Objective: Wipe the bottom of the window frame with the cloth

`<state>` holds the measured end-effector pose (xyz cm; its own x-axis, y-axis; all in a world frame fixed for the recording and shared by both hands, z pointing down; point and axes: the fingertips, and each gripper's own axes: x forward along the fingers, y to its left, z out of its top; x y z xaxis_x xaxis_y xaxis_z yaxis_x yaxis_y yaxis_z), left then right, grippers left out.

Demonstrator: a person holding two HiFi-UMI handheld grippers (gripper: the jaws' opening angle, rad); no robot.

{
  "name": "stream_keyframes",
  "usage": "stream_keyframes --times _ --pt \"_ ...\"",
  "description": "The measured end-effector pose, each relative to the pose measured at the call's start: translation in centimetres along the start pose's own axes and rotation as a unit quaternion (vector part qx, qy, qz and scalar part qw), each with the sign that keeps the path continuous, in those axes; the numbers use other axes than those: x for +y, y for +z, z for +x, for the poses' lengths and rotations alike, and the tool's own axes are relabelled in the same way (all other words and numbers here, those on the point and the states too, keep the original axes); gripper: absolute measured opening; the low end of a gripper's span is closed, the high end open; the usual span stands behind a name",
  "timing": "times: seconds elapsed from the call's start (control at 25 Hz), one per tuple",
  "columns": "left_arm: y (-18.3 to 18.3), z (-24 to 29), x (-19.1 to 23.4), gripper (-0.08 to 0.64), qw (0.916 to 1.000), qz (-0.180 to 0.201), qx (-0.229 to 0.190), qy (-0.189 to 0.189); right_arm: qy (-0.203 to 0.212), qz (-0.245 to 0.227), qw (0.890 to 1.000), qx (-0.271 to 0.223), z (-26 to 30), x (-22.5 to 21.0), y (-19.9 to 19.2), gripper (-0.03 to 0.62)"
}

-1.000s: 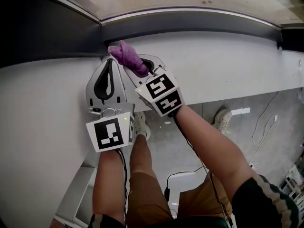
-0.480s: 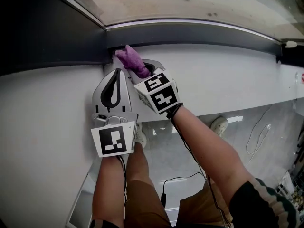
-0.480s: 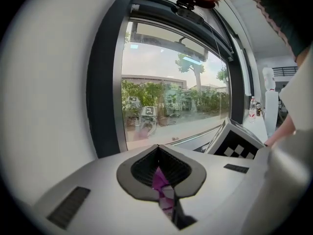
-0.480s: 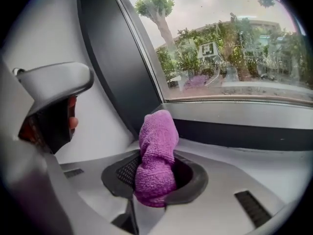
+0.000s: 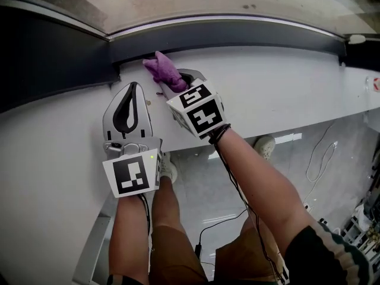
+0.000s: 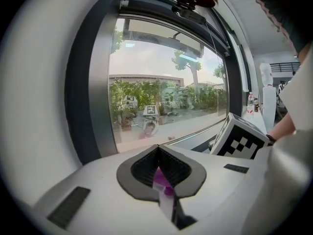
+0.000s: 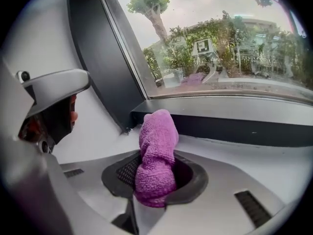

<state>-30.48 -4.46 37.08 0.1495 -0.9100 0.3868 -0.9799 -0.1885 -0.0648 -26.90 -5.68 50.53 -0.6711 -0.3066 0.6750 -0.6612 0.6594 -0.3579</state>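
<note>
**Purple cloth held at the corner of the window frame**

The right gripper point(image 5: 176, 81) has its two jaws closed on a purple, nubbly microfibre cloth point(image 5: 164, 70). In the right gripper view the cloth point(image 7: 157, 141) is bunched into an upright roll, filling the dark padded gap between the jaws of that gripper point(image 7: 156, 174) and standing out beyond their tips. From the head view, the free end of the cloth reaches the foot of the dark bottom rail of the window frame point(image 5: 249, 31), close to the frame's left corner. It lies over the flat white window sill point(image 5: 285, 82). Whether it presses on the rail cannot be told.

The left gripper point(image 5: 132, 89) lies over the sill just beside the right one, pointing at the same corner. In the left gripper view its jaws point(image 6: 157, 151) meet at the tips. A thin purple and white sliver shows in the slot behind them, and what it is cannot be made out. Each gripper carries its black-and-white marker cube point(image 5: 130, 174)
</note>
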Motion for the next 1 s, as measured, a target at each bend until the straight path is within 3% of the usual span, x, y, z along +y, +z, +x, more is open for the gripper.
stream_keyframes --times 0.2,1.0 --pt "1.0 1.3 -3.5 0.009 0.9997 0.006 0.003 -0.025 -0.016 0.006 1.0 0.01 -2.1 -2.8 -1.1 0.12" --pt "3.0 5.3 -12.2 0.009 0.998 0.013 0.018 -0.059 -0.038 0.03 0.999 0.01 -8.4 -11.3 -3.5 0.121"
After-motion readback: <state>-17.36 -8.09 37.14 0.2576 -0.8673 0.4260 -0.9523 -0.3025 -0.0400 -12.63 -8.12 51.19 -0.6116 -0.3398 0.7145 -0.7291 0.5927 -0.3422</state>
